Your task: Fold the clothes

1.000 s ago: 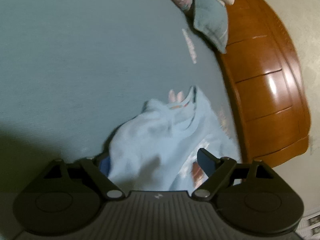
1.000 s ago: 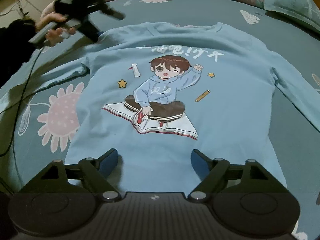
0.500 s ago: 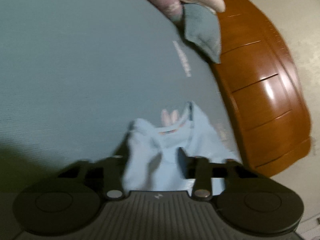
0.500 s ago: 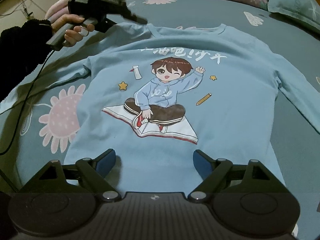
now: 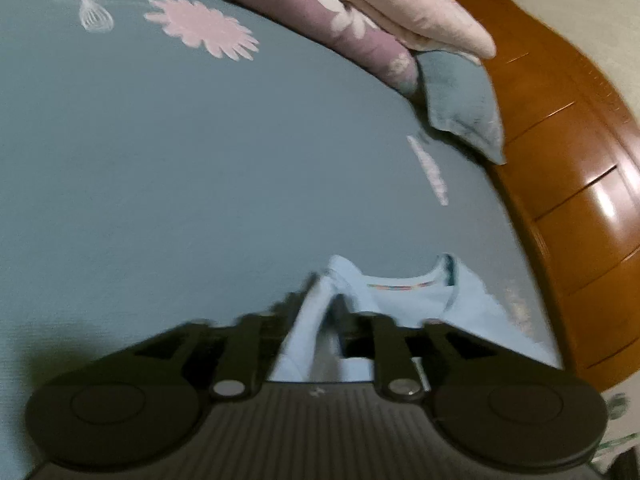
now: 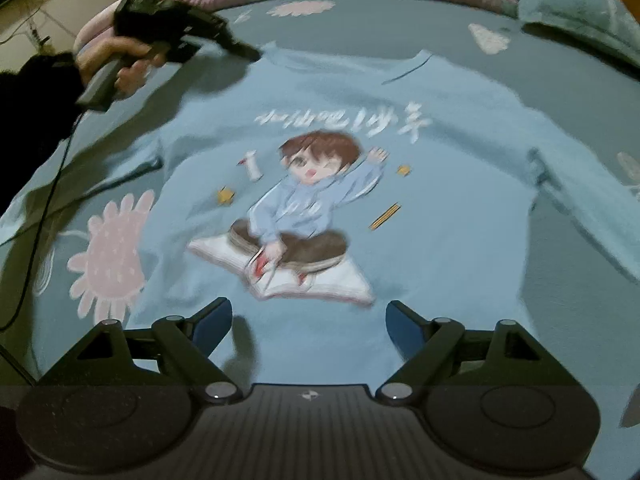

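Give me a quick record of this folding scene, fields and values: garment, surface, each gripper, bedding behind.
garment: light blue long-sleeved shirt with cartoon boy print, lying flat, print up
surface: teal bedsheet with pink flowers
left gripper: shut on a pinch of fabric at the shirt's shoulder beside the collar
right gripper: open, over the shirt's hem
bedding behind: purple floral quilt, rolled at the bed's far edge

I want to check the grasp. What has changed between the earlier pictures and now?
The left tongs closed on the shoulder of the light blue shirt, beside the collar, and have begun to lift it; a second ago they were open over that spot. The right tongs stayed open over the hem. The shirt's body stayed flat on the bed sheet.
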Motion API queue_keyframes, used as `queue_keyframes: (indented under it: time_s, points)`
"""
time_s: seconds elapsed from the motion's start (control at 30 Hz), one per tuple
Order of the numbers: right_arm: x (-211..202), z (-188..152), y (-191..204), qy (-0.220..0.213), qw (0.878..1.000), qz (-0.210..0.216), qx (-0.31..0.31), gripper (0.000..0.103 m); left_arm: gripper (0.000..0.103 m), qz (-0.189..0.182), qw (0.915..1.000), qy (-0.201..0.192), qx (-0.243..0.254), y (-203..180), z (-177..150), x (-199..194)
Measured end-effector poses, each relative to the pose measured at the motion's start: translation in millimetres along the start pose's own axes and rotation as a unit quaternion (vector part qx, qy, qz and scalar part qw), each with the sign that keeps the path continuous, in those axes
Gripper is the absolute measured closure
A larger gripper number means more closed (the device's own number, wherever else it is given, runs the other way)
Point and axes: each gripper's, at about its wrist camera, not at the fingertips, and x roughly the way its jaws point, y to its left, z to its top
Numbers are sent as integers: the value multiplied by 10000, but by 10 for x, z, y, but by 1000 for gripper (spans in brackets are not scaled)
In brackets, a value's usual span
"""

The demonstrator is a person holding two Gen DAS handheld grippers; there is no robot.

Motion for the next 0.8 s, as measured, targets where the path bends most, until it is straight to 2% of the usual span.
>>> queue_keyframes:
  time_s: [0.1, 0.17, 0.2, 0.3, 0.37, 0.43, 0.53, 0.67, 0.7, 0.8]
  points:
    - [-116, 187, -126, -203, 9997, -104, -32, 15, 68, 465, 9981, -190, 362, -127, -31, -182]
    - [-169, 397, -247, -378, 9988, -265, -151, 16, 66, 642, 9949, -318, 716, -290, -74, -323]
    - [-178, 527, -315, -501, 9979, -368, -203, 18, 62, 612, 9936, -322, 888, -436, -86, -320]
    - [1, 962, -576, -636, 9971, -370, -178, 42, 55, 218, 9915, -172, 1272, -731, -294, -329]
    - [124, 1252, -750, -721, 9966, -364, -158, 73, 54, 55, 9903, -37, 1387, -867, -427, -262]
    - [301, 1509, -909, -762, 9963, -386, -122, 80, 54, 12, 9896, 87, 1438, -963, -549, -160]
    - [638, 1779, -1041, -798, 9948, -544, -329, 80, 55, 436, 9857, 69, 1627, -1006, -668, -53]
    - [947, 2069, -1175, -916, 9901, -700, -798, 79, 54, 509, 9901, 217, 1290, -903, -742, 53]
    - [994, 2127, -1212, -919, 9899, -652, -864, 79, 55, 572, 9915, 263, 1140, -845, -776, 76]
    - [1163, 2171, -1297, -775, 9889, -507, -1163, 71, 54, 456, 9954, 130, 829, -727, -895, -13]
